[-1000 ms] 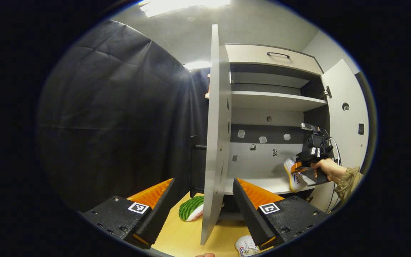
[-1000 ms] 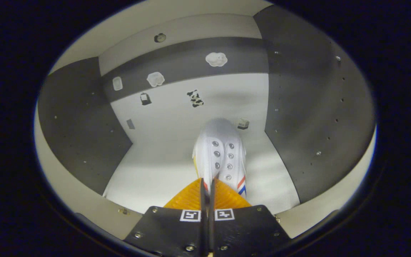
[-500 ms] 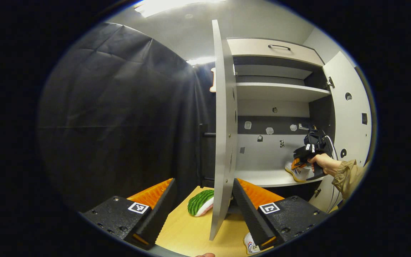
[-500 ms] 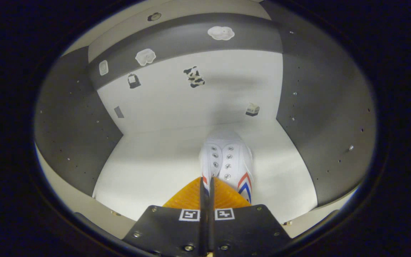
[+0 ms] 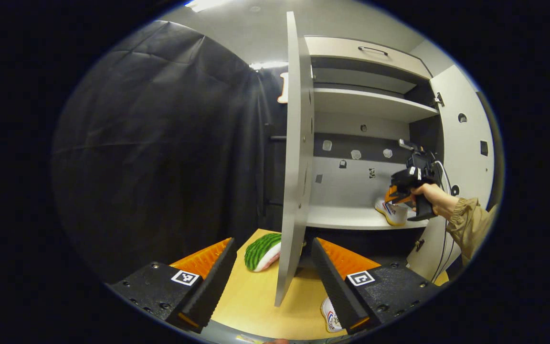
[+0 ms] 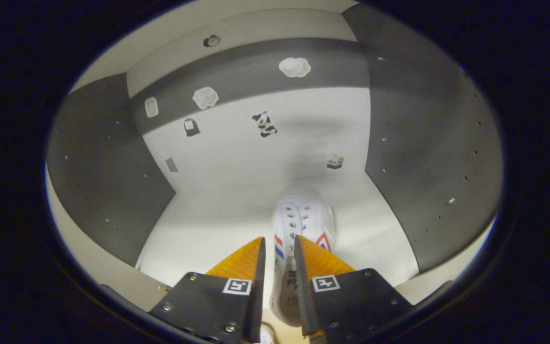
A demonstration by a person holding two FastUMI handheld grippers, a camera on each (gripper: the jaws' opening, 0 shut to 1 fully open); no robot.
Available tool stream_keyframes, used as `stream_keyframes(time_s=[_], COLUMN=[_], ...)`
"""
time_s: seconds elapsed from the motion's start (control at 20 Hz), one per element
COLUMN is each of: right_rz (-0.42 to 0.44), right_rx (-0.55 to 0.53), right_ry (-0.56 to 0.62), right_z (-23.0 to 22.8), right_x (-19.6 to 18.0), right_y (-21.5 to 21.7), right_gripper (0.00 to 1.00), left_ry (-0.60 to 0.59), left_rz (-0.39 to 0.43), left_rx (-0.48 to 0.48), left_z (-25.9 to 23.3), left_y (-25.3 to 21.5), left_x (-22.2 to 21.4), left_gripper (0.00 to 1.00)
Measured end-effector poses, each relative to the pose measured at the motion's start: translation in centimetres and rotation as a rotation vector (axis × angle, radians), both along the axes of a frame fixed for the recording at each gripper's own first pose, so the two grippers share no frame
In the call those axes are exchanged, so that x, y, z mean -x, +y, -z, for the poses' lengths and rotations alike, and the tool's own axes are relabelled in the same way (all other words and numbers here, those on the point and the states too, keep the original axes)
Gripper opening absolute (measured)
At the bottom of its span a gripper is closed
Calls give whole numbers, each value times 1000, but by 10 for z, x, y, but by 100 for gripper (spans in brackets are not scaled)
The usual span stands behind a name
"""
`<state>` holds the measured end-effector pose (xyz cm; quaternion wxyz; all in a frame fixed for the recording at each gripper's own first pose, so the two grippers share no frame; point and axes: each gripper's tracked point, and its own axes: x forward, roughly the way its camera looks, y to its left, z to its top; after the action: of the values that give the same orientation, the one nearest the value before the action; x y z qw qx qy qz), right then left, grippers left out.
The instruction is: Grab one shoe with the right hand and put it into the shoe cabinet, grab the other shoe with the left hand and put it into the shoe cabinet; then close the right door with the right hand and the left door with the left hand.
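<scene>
Right gripper [image 6: 277,246]: I am seeing its fingers standing apart, one on either side of the heel of the white sneaker [image 6: 303,222], with a gap on each side; I cannot tell whether either one is touching it.
White sneaker: it is lying on the shoe cabinet's lower shelf [image 6: 208,229], toe pointing ahead of my right fingers toward the back panel [image 6: 237,153], with red and blue stripes on its side.
Shelf from the left gripper view: the same sneaker [image 5: 392,212] is sitting at the right end of the shelf [image 5: 346,217], far ahead and to the right of my left fingers, with the right gripper [image 5: 396,193] just above it in a hand [image 5: 430,196].
Left gripper [image 5: 272,258]: I am holding its fingers wide apart with nothing between them but the desk [image 5: 256,306] and the lower edge of the left door [image 5: 294,157].
Left door: it is standing open, edge-on, rising straight ahead from between my left fingers.
Right door [image 5: 463,143]: it is hanging open at the far right, past the hand.
Second sneaker [image 5: 330,317]: it is lying on the desk, just beside the inner edge of my left gripper's right finger [image 5: 334,282], partly hidden by it.
Watermelon-patterned object [image 5: 263,251]: it is resting on the desk ahead of my left fingers, just left of the left door.
Back panel stickers [image 6: 265,124]: several small ones are dotting the panel ahead of my right fingers.
</scene>
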<state>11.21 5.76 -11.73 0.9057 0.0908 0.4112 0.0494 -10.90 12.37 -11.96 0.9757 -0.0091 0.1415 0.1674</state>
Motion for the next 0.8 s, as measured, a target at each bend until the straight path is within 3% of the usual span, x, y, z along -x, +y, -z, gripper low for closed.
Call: stream_keyframes(time_s=[0.05, 0.1, 0.15, 0.45, 0.8], right_rz=[-8, -17, -29, -54, -35], right_rx=[-8, -20, -37, -91, -125], right_ry=[-23, -46, -80, -280, -432], right_z=[-11, -23, -38, -128, -201], right_x=[5, 11, 17, 65, 113], right_y=[2, 3, 8, 14, 1], right_gripper=[32, 22, 32, 31, 31], left_ry=[23, 51, 77, 259, 421], left_rz=[6, 12, 22, 84, 143], left_rx=[13, 31, 54, 209, 252], left_z=[12, 23, 37, 118, 197], left_y=[-2, -5, -9, -38, -63], left_x=[2, 4, 7, 24, 38], left_gripper=[97, 94, 97, 97, 97])
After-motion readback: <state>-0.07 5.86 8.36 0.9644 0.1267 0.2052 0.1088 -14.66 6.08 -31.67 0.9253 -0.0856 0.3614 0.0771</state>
